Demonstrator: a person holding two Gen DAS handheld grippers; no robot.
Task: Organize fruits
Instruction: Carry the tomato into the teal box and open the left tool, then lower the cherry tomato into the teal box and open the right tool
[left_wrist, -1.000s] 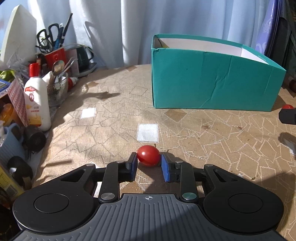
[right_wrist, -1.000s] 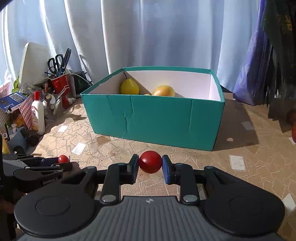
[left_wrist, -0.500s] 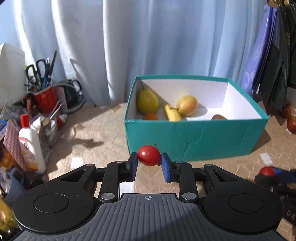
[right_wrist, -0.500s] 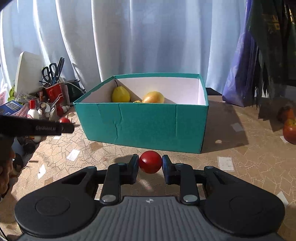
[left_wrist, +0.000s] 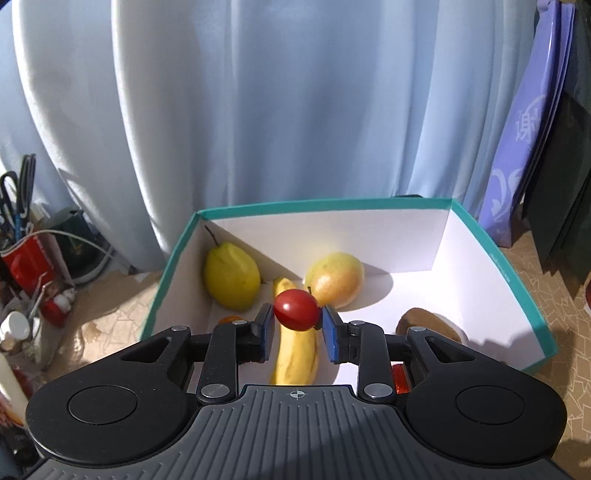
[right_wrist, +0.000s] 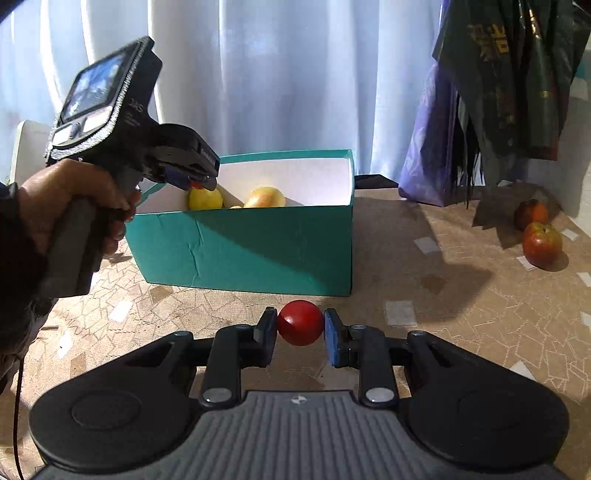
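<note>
My left gripper (left_wrist: 297, 325) is shut on a small red tomato (left_wrist: 296, 309) and holds it over the open teal box (left_wrist: 517, 273). Inside the box lie a yellow pear (left_wrist: 231, 275), a banana (left_wrist: 295, 354), a yellow-orange fruit (left_wrist: 336, 278) and a brown kiwi (left_wrist: 430, 325). My right gripper (right_wrist: 300, 330) is shut on another red tomato (right_wrist: 300, 322), above the table in front of the teal box (right_wrist: 251, 247). The right wrist view shows the left gripper (right_wrist: 195, 177) over the box's left end.
Two red-orange apples (right_wrist: 542, 243) (right_wrist: 532, 214) lie on the table at the right. Hanging bags (right_wrist: 509, 85) are at the back right. A red cup with scissors and clutter (left_wrist: 26, 258) stands left of the box. Curtains are behind.
My left gripper has risen and moved forward with its tomato, from in front of the box to above its inside. The right gripper has held its tomato almost still.
</note>
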